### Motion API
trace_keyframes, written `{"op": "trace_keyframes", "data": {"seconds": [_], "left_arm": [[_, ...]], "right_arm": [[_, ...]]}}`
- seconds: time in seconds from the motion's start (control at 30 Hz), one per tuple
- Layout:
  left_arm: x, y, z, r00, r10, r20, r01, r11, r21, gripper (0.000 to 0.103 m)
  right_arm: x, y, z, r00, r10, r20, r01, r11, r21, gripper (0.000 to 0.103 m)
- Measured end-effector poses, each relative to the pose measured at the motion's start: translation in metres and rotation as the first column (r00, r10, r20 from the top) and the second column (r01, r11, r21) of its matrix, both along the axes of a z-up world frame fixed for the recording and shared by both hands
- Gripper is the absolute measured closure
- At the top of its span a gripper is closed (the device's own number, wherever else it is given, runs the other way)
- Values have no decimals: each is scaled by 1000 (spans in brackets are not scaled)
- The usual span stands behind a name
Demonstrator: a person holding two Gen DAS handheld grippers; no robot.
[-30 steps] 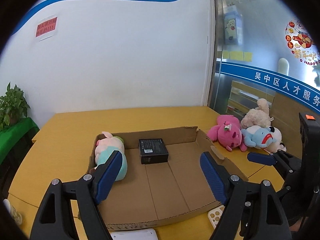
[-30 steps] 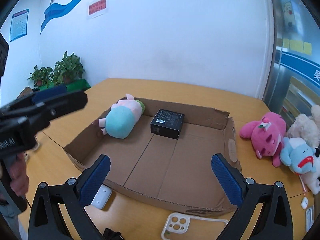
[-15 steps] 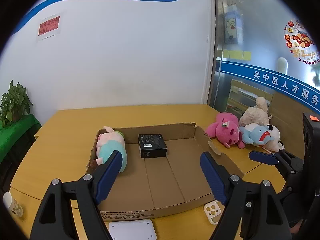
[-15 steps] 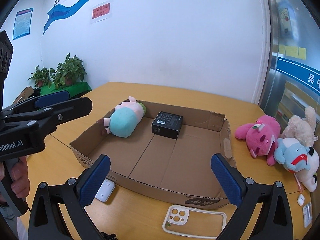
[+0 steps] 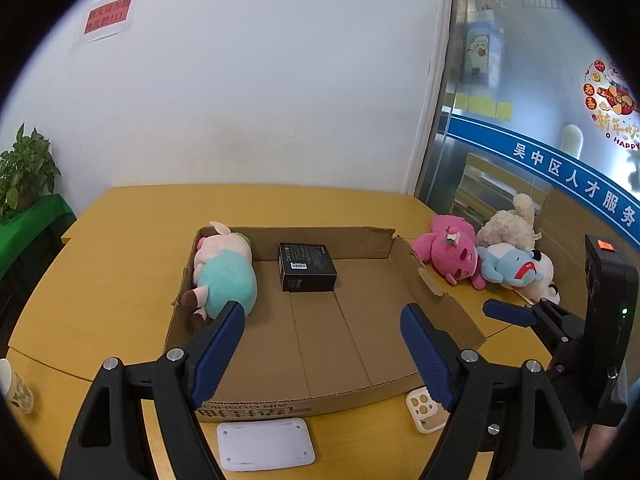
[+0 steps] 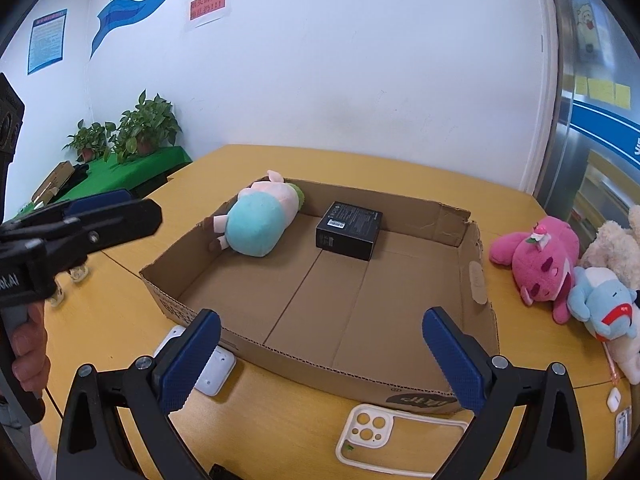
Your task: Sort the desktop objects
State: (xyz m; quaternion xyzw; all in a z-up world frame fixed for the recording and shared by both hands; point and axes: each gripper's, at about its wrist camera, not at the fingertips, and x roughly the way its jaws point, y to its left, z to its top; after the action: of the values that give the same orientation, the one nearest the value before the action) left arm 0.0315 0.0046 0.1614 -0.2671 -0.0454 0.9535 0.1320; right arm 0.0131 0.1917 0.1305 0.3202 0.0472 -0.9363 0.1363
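A shallow cardboard box [image 5: 440, 300] lies on the yellow table. Inside it, at the back left, rest a pig plush in a teal shirt [image 5: 226, 280] and a black carton [image 5: 306, 266]. My left gripper [image 5: 322, 314] hovers open over the box's front half with nothing between its fingers. My right gripper [image 6: 322, 320] is also open and holds nothing, above the box's near wall [image 6: 360, 376]. Outside the box on the right lie a pink plush [image 6: 536, 258], a blue plush [image 6: 600, 300] and a cream plush [image 5: 508, 224]. A white phone case [image 6: 400, 436] lies in front of the box.
A flat white device [image 5: 266, 444] lies on the table before the box's near wall. A paper cup [image 5: 16, 386] stands at the table's left edge. Potted plants [image 6: 136, 128] sit on a green stand at the far left. A hand [image 6: 28, 352] grips the left tool.
Both views have drawn back a little from the box. The flat white device and the phone case have come further into view at the bottom. Both pairs of jaws stay equally wide.
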Motion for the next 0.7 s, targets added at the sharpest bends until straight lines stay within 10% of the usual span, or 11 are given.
{"op": "trace_keyframes", "data": {"seconds": [0.43,0.7], "left_arm": [[42,-13,-28,983,-103,154,102,995,18,23],[62,8,-125,865,-276,418,214,958,190,24]], "right_arm": [[36,-2,-5,989,124,85,-121,992,-38,1],[95,2,-85,916,256,309,-221,965,-144,3]]}}
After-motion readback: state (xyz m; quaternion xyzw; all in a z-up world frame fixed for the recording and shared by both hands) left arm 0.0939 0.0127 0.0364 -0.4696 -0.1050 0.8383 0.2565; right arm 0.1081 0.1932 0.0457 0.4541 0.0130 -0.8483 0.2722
